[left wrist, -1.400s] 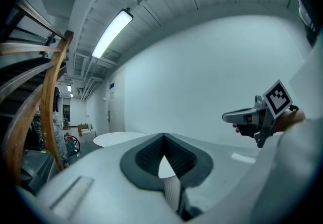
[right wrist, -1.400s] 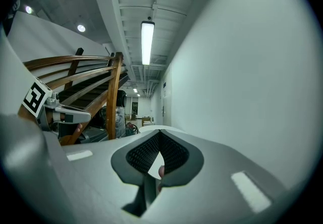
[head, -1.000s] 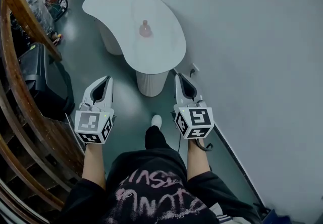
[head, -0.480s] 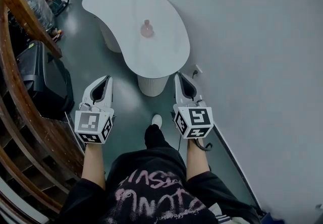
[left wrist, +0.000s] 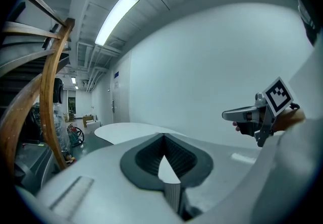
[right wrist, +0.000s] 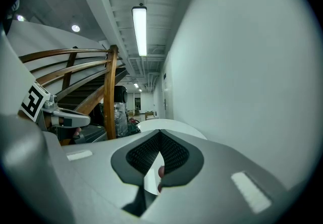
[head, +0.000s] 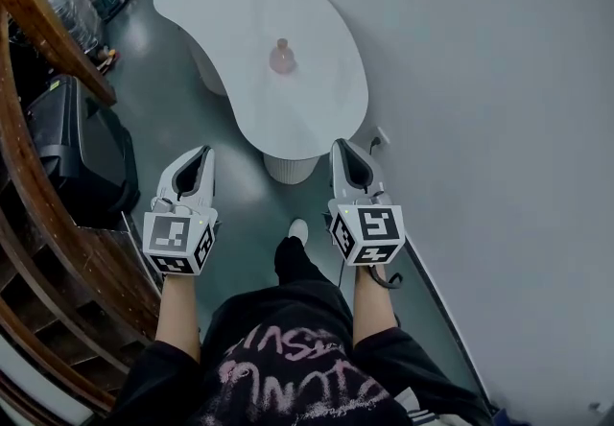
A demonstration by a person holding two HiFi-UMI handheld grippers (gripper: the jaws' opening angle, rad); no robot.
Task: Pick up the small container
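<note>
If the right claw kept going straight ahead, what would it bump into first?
Probably the white table: the right claw points at its near end, nothing between. It may ride higher than the top and pass over toward the small pink container; depth is unclear.

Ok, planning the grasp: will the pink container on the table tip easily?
Probably not: the container looks wider at its base than its neck. It seems small, so likely light, and may slide on the smooth table.
</note>
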